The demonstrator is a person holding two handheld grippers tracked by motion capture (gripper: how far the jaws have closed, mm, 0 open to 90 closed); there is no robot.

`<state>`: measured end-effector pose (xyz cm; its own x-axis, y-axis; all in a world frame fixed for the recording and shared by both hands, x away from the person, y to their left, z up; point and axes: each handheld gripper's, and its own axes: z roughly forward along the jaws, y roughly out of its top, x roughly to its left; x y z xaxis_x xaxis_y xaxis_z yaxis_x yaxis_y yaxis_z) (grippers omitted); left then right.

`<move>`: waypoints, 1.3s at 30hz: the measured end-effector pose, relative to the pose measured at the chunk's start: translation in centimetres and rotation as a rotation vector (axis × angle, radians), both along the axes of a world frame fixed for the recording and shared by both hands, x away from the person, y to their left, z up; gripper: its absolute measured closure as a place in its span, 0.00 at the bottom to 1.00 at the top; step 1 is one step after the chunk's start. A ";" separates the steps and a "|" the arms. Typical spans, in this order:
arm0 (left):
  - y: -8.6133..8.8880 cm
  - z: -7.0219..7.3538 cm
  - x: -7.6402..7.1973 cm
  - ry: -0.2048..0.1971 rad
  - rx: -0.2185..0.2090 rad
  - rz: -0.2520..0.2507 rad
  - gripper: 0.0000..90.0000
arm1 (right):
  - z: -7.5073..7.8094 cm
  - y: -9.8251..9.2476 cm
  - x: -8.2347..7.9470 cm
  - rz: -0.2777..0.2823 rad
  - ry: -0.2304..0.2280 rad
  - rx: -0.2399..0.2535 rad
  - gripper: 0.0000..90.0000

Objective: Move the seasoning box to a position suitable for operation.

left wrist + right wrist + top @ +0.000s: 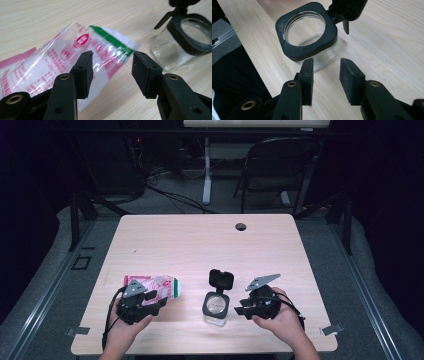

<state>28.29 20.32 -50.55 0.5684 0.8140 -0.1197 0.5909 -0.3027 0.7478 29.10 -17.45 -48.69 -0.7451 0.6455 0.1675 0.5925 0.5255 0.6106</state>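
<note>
L gripper had its fingers apart, nothing clamped; the clear plastic bag w/ red print and green strip lay flat on the table, partly under the near finger and just ahead of the tips. R gripper fingers also apart, empty; the square glass jar w/ black collar stood just beyond their tips, its hinged lid flipped open behind.
</note>
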 end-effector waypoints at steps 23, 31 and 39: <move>-0.8 -3.4 0.1 -0.034 0.136 0.044 0.27 | -0.6 -0.3 -0.2 0.000 0.014 0.044 0.68; -1.1 -5.2 0.5 -0.042 0.244 0.062 0.26 | -0.6 -0.4 -0.2 -0.008 0.012 0.054 0.68; -0.8 -6.0 1.2 -0.070 0.281 0.120 0.29 | -0.6 -0.3 -0.2 -0.007 0.019 0.051 0.67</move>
